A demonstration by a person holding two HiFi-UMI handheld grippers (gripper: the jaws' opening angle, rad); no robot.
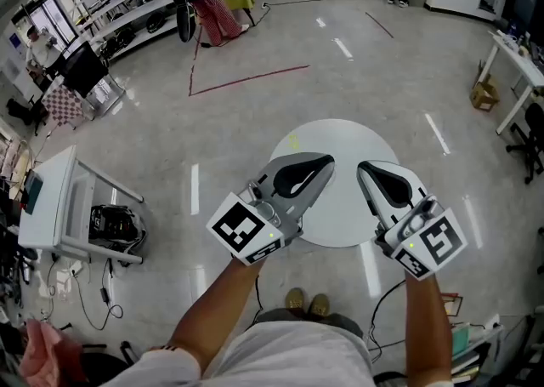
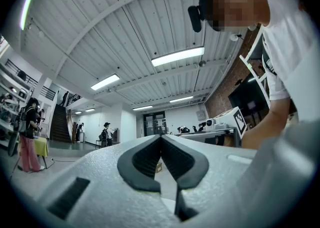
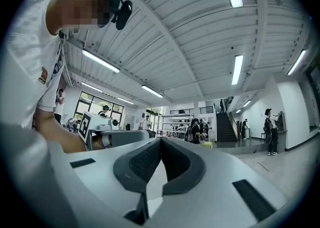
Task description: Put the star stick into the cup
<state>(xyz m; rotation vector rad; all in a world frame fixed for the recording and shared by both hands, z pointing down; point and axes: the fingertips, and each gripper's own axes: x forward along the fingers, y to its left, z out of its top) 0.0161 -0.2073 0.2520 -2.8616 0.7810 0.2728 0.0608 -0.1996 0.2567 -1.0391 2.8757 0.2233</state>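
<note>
i held both grippers level over the near side of the round white tabletop (image 1: 340, 134), pointed out across the room and slightly upward; the left gripper (image 1: 328, 162) had its jaws pressed together on nothing, and the right gripper (image 1: 360, 169) was closed and empty too. i could not find the star stick or the cup in any view: the only thing on the tabletop was a faint yellowish speck (image 1: 293, 142) near its far left rim, too small to name. so i could not judge which step was in hand; the pose fitted hands raised ahead of a reach as well as hands drawn back with the work over. any reach would first have called for finding the stick and tipping a gripper down. the tabletop's rim curved just under my grippers, with bare floor (image 1: 255, 113) all round and a white stand (image 1: 51, 198) well apart at left
</note>
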